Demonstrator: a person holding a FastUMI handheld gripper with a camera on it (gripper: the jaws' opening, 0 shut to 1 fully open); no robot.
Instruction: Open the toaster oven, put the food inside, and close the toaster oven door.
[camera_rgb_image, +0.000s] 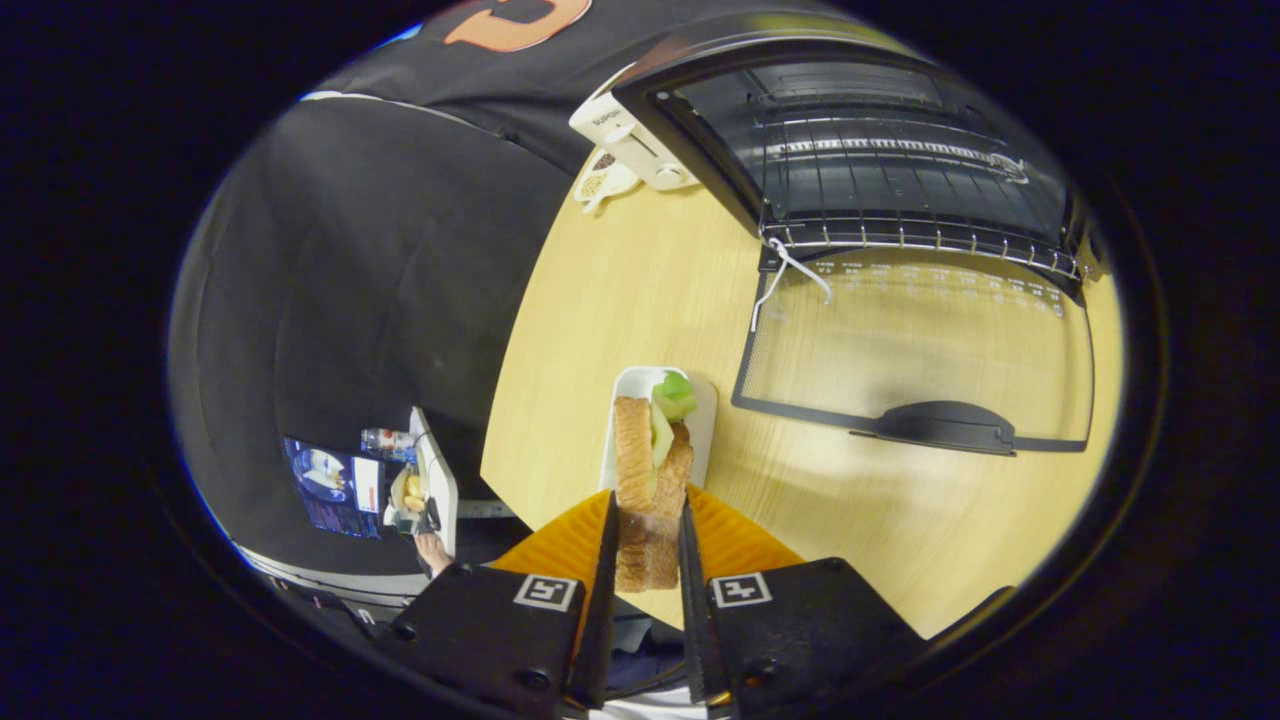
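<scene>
My gripper (647, 525) is shut on a sandwich (650, 480), two toasted bread slices with green lettuce and a pale filling. Both fingers press on its sides. The sandwich hangs over a small white tray (705, 410) on the wooden table (620, 300). Beyond it, to the right, stands the toaster oven (860, 140) with its glass door (920, 340) folded down flat onto the table, handle (935, 425) toward me. The wire rack (900, 170) inside is bare. A white string (785, 275) hangs from the door's left hinge.
A small white dish with seeds (600, 180) sits left of the oven by its white control panel (635, 145). Off the table's left edge, lower down, a stand carries a bottle (388, 440) and other small items.
</scene>
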